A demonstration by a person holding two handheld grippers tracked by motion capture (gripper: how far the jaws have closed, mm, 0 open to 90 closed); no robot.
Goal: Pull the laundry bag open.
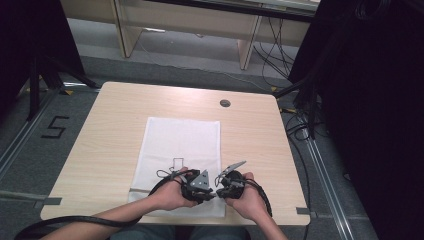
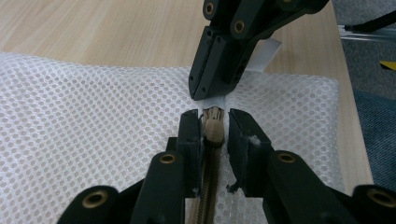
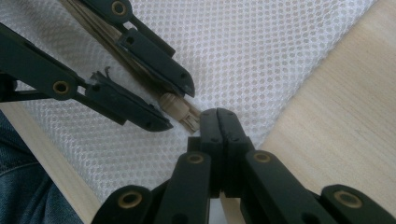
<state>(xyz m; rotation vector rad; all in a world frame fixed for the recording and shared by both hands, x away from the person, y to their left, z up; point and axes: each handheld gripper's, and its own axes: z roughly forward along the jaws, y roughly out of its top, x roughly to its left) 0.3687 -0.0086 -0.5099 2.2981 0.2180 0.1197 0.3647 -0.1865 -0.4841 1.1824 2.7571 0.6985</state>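
A white mesh laundry bag (image 1: 180,150) lies flat on the pale wooden counter (image 1: 110,130), and its beige zipper slider (image 2: 214,127) sits at the bag's near edge, close to the person, right where both claws meet. The left claw (image 2: 214,126) straddles that slider: its jaws stand a little apart on either side, the slider between them with a sliver of daylight on each side, so the pads are not yet pressing. The right claw (image 3: 218,122) is fully closed, pinching what looks like the white fabric tab at the end of the zipper, just beyond the slider. The tan zipper track (image 2: 208,186) runs straight back along the left claw's own line, so a pull would go along that axis, away from the right claw's anchoring pinch.
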